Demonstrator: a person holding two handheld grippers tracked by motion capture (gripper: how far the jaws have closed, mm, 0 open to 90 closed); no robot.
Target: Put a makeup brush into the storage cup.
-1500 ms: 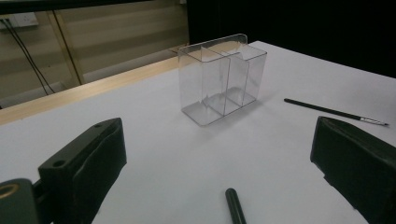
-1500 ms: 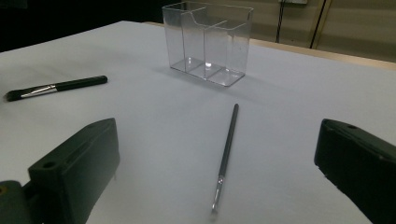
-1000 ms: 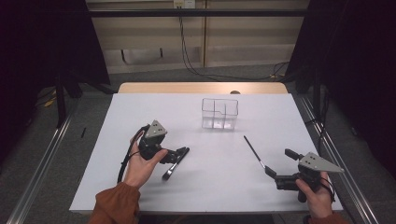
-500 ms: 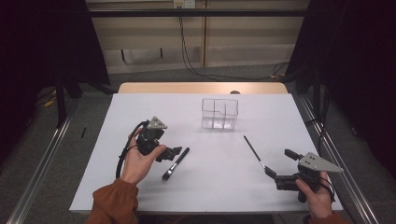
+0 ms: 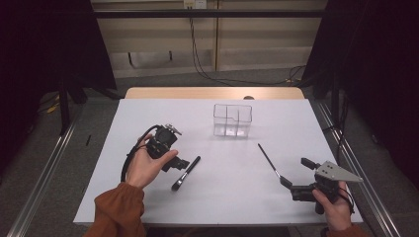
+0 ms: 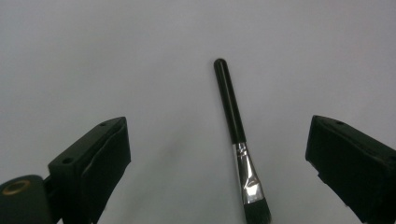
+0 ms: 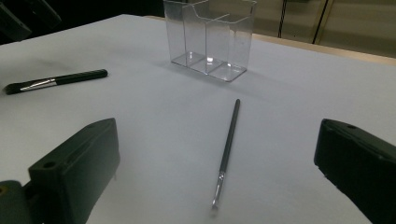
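A white table [image 5: 148, 113] fills the near scene, with grey floor, metal rails and a pale wall with hanging cables beyond. At the near right, the right gripper [image 5: 294, 178] rests low, its jaws spread wide and empty, beside the near end of a thin brush [image 7: 227, 150]. At the left, the left gripper [image 5: 179, 164] is held above the table, jaws spread wide around nothing, over a thick black brush [image 6: 236, 135]. Farther off stands a clear divided organizer [image 5: 232, 120], empty.
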